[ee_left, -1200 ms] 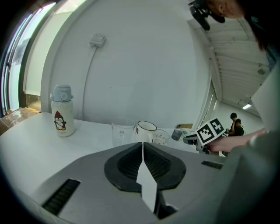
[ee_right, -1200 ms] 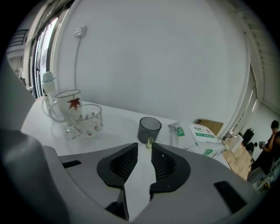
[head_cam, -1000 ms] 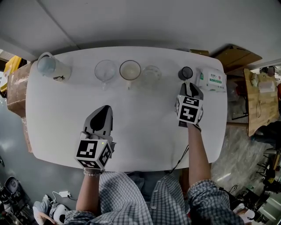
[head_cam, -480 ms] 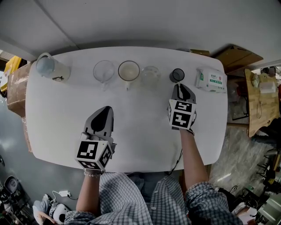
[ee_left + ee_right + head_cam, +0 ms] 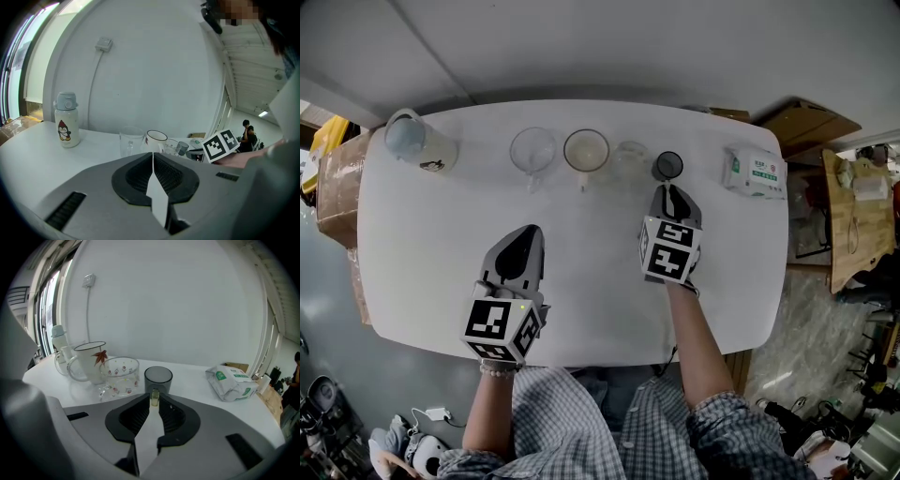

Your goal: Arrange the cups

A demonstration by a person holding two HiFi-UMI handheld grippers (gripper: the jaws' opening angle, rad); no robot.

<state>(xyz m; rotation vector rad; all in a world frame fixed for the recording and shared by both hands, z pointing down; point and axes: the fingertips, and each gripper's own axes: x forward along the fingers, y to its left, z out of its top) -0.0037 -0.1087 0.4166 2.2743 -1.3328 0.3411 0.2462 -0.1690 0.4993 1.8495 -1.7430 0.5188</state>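
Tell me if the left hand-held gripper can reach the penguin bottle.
Probably yes: only bare table lies between the left hand-held gripper and the penguin bottle, though its jaws are shut and must open first.

Print on wipes pack point(image 5: 754, 172) illegible

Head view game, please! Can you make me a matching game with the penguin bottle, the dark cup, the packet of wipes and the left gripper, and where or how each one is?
Things:
1. penguin bottle
2. dark cup
3. packet of wipes
4. left gripper

Places or states:
A. right end of the table
B. jaws shut, holding nothing
C. far left corner of the table
D. handle pinched by the right gripper

Pairs: 1-C, 2-D, 3-A, 4-B.
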